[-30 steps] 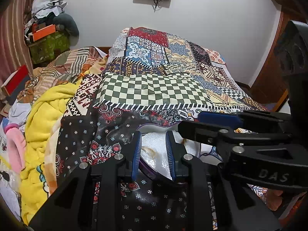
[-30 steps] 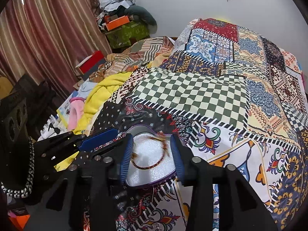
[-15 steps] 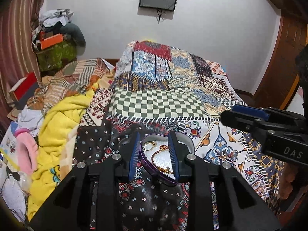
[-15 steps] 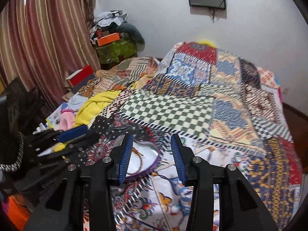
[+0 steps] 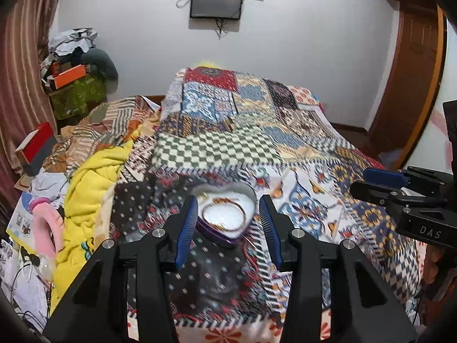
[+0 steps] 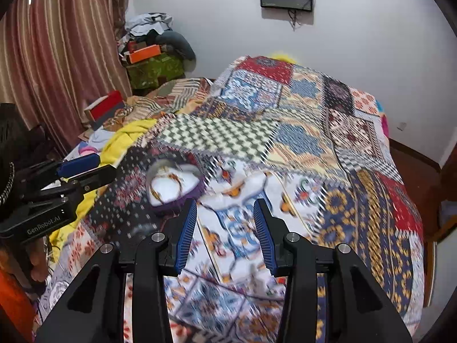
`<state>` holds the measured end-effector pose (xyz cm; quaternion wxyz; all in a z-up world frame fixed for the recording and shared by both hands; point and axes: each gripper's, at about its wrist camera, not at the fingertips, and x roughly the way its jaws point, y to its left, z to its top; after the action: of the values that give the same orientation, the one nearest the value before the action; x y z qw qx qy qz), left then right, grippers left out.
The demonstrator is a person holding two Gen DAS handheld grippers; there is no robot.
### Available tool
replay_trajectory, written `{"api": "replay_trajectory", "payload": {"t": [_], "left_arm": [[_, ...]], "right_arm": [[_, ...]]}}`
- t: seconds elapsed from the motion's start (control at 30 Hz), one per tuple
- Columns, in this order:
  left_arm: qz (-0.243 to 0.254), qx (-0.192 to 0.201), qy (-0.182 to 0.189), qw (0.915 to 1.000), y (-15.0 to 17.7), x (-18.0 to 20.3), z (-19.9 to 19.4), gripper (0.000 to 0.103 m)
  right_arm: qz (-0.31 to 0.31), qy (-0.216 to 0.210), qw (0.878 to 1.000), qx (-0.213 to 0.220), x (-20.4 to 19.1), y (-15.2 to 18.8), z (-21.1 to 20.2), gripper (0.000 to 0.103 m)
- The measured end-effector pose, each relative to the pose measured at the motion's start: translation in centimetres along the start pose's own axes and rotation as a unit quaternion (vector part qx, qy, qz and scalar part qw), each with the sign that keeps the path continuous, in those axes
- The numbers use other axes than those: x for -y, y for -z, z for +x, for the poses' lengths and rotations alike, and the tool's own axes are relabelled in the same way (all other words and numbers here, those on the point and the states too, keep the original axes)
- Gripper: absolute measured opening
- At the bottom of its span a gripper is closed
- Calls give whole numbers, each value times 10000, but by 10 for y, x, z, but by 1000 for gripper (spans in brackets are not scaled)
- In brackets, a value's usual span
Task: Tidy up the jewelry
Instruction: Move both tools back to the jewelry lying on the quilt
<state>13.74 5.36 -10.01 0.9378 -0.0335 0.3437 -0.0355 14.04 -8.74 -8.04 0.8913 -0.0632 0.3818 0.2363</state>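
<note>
Tools raised over the bed

Left tool (image 5: 228,228) hovers above the patchwork bedspread (image 5: 257,143), fingers spread and empty, framing the heart-shaped jewelry box (image 5: 227,215) holding gold bangles (image 5: 225,214). Right tool (image 6: 225,228) hangs beside it, likewise spread and empty.

A heart-shaped box (image 5: 225,220) is set on the quilt (image 5: 228,148) near the near edge of the bed, and a bangle (image 5: 224,214) and a chain (image 5: 225,199) are laid inside it. A blanket (image 5: 91,183) is heaped on the bed to the left of the box. Farther left, at the bed's edge, a slipper (image 5: 47,223) is placed, with a flat box (image 5: 35,145) lying beyond it. A pile of boxes and clothes (image 5: 75,74) is stacked in the far left corner. A screen (image 5: 215,2) is mounted on the far wall beyond the bed, and a door (image 5: 411,85) is found to the right
</note>
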Motion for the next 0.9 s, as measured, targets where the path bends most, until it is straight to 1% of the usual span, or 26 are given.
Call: {"api": "replay_trajectory", "payload": {"t": [0.13,0.37,0.53,0.7,0.83,0.9], "left_arm": [[118,-221,88,9996,11,13,5,44],[163,-703,326,9969,34,35,27,44],[192,-1050,460,9932,50,46,51,44],[206,-1389,617,9882,61,51,72,44],[290,-1518,680,9856,70,57,82,44],[309,-1560,694,9848,72,59,88,40]], "right_arm": [[114,94,9998,-147,12,15,-2,38],[218,250,9978,-582,30,52,2,38],[508,103,9950,-856,39,73,10,38],[602,-20,9930,-1018,39,80,20,38],[564,-174,9927,-1052,35,77,28,38],[522,-181,9929,-1052,32,74,33,38]]}}
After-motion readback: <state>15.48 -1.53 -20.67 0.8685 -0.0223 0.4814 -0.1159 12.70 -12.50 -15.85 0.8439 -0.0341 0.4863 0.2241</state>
